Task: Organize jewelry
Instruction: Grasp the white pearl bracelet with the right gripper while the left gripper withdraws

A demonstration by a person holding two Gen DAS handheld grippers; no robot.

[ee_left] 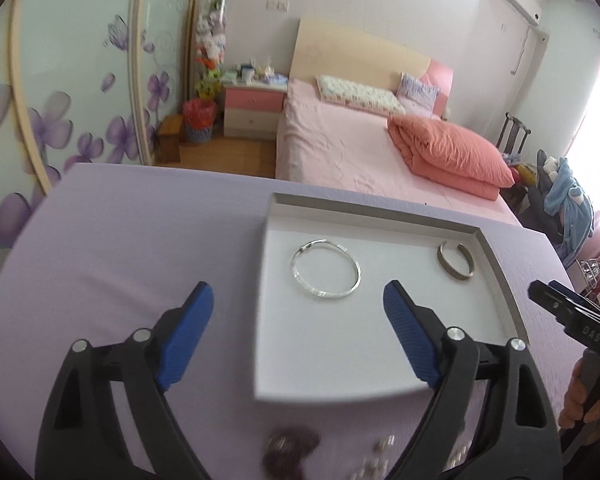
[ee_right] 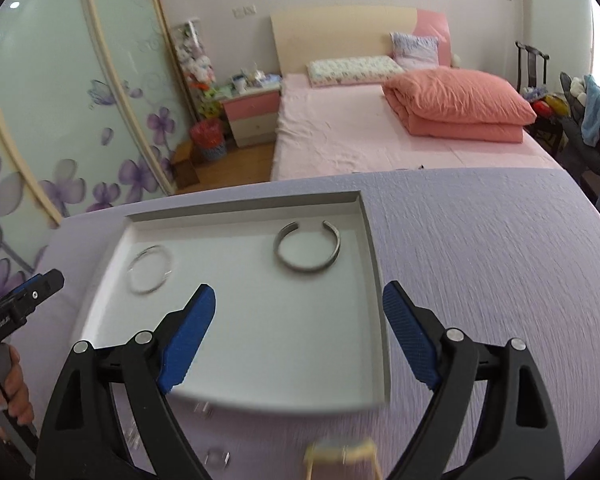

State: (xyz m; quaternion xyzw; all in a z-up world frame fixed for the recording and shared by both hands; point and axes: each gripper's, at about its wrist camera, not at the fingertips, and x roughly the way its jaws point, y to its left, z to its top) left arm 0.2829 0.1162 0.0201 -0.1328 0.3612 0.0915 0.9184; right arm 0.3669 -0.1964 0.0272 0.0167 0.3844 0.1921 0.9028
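The worktop [ee_left: 140, 240] is covered with a lilac textured cloth and carries a shallow white tray [ee_left: 496, 264] with a raised grey-lined rim.

Tray contents:
- A thin closed silver bangle [ee_left: 325, 270] lies flat in the left half of the tray floor.
- A wider open-ended metal cuff bracelet [ee_right: 307, 251] lies flat in the right half, near the far right corner, with its gap facing the far wall of the tray.
- The two pieces are well apart and do not touch each other or the tray rim.

Left gripper [ee_left: 298, 300]: the jaws stand wide apart with nothing between the blue pads. It hovers above the near left edge of the tray; the right pad is over the tray floor, the left pad over the cloth. The bangle lies just beyond the fingertips, untouched.

Right gripper [ee_right: 300, 300]: the jaws stand wide apart and hold nothing. It hovers above the near right part of the tray; the cuff bracelet lies beyond the fingertips, untouched.

On the cloth in front of the tray, near the lower frame edge, lie several small pieces of jewelry [ee_left: 288, 446], blurred and not identifiable. A pale yellow object [ee_right: 340, 454] at the bottom of the right wrist view is also too blurred to name.

Beyond the worktop stands a bed [ee_right: 340, 140] with pink sheets.
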